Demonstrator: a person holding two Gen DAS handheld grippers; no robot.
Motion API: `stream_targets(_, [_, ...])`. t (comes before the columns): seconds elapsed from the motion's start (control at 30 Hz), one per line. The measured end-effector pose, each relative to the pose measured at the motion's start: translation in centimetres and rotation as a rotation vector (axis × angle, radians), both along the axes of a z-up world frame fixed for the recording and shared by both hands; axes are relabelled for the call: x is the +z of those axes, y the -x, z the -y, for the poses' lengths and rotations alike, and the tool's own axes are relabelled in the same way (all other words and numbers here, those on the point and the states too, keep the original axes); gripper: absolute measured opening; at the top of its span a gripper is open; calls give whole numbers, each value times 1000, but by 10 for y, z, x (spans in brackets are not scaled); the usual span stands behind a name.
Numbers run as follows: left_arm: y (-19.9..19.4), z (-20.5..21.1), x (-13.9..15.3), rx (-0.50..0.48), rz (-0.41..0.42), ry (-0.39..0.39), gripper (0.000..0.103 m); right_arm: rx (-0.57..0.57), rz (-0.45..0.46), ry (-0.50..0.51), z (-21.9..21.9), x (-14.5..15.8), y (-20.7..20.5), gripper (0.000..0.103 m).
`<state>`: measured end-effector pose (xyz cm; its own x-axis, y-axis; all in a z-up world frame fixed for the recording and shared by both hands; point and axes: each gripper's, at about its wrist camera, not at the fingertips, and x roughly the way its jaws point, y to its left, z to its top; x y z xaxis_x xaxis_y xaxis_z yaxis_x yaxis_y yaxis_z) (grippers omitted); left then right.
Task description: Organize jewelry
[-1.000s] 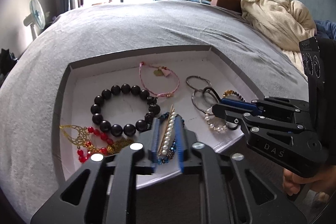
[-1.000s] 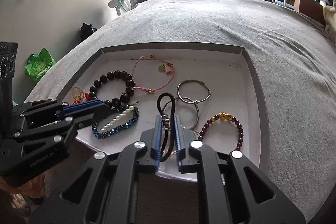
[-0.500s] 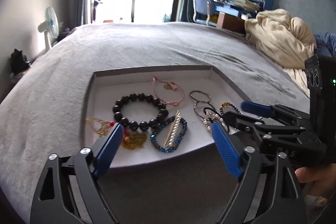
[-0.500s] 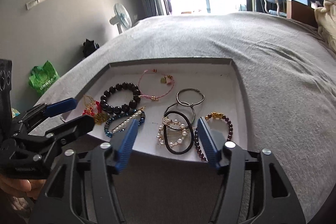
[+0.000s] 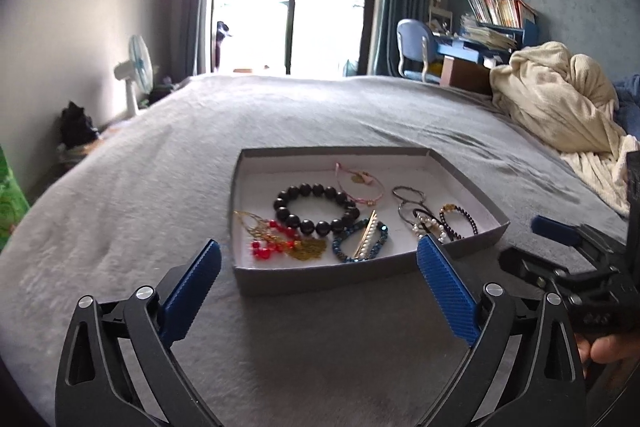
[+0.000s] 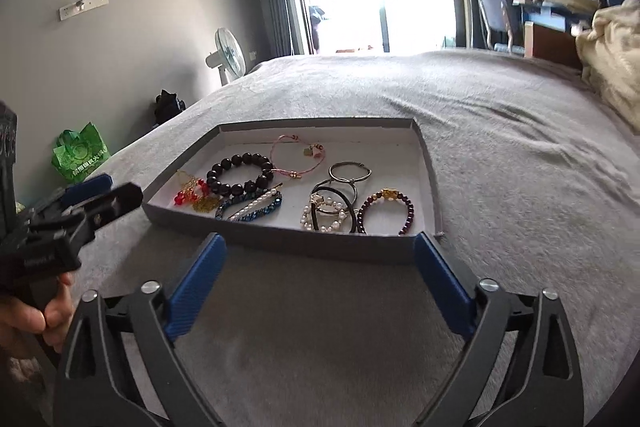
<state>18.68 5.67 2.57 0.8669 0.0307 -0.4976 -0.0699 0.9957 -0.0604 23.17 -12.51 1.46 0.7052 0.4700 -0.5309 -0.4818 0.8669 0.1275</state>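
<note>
A shallow grey tray lies on the grey bed. In it are a black bead bracelet, a pink cord bracelet, red and gold earrings, a blue bead bracelet with a pearl clip, metal rings, a pearl bracelet with a black hair tie and a purple bead bracelet. My left gripper is open and empty, just short of the tray. My right gripper is open and empty, also just short of it.
A cream blanket is heaped at the bed's right side. A fan, a green bag and a black object stand on the floor at the left. A desk and chair stand behind the bed.
Both grippers opened and let go, the left of the pearl clip and blue bracelet, the right of the black hair tie. Both then drew back from the tray.
</note>
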Motion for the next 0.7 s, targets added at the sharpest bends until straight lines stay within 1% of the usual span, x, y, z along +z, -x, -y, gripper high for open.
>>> stream_targets(0.2, [15, 2, -1, 8, 9, -14, 98, -18, 32, -12, 6, 4, 22, 97])
stream_targets(0.27, [17, 4, -2, -8, 5, -8, 98, -25, 44, -12, 8, 3, 28, 97])
stream_targets(0.33, [21, 6, -5, -16, 5, -18, 98, -28, 55, -9, 9, 2, 33, 97])
stream_targets(0.53, [31, 14, -6, -12, 50, -58, 98, -58, 76, 0, 10, -2, 38, 97])
stream_targets(0.7, [31, 13, -8, -17, 42, -55, 98, -62, 85, 20, 7, -4, 40, 97])
